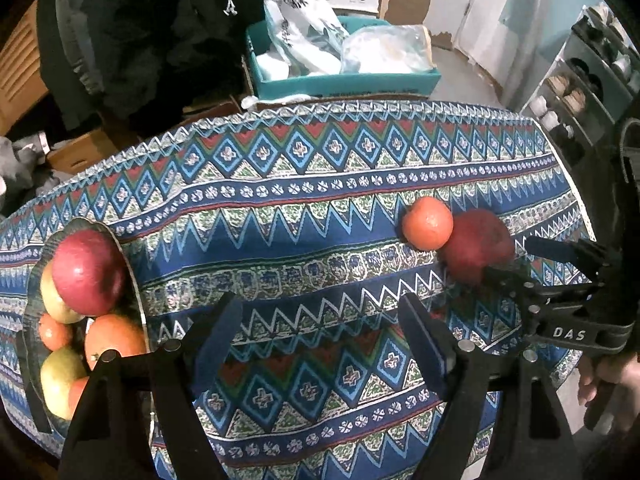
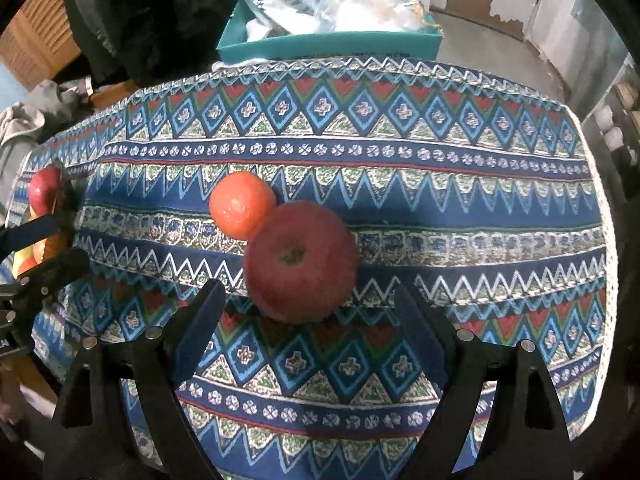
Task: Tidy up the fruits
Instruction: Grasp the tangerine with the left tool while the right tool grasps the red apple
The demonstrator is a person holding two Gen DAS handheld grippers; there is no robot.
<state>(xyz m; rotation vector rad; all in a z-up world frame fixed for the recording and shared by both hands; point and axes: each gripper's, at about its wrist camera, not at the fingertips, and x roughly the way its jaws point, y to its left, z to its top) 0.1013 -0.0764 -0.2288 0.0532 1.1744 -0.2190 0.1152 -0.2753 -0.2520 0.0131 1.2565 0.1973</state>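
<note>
A red apple (image 2: 301,261) and an orange (image 2: 241,204) lie touching on the patterned tablecloth. They also show in the left wrist view, the apple (image 1: 476,246) and the orange (image 1: 427,223) at right. My right gripper (image 2: 310,320) is open, its jaws just short of the apple on either side; it shows in the left wrist view (image 1: 516,258) too. My left gripper (image 1: 320,320) is open and empty over bare cloth. A dark plate (image 1: 34,276) at left holds several fruits: a red apple (image 1: 88,272), oranges and yellow-green apples.
A teal box (image 1: 344,80) with plastic bags stands beyond the table's far edge. Dark clothing (image 1: 140,32) hangs at back left. A shelf rack (image 1: 580,92) stands at right. The table's right edge (image 2: 604,240) is near the apple.
</note>
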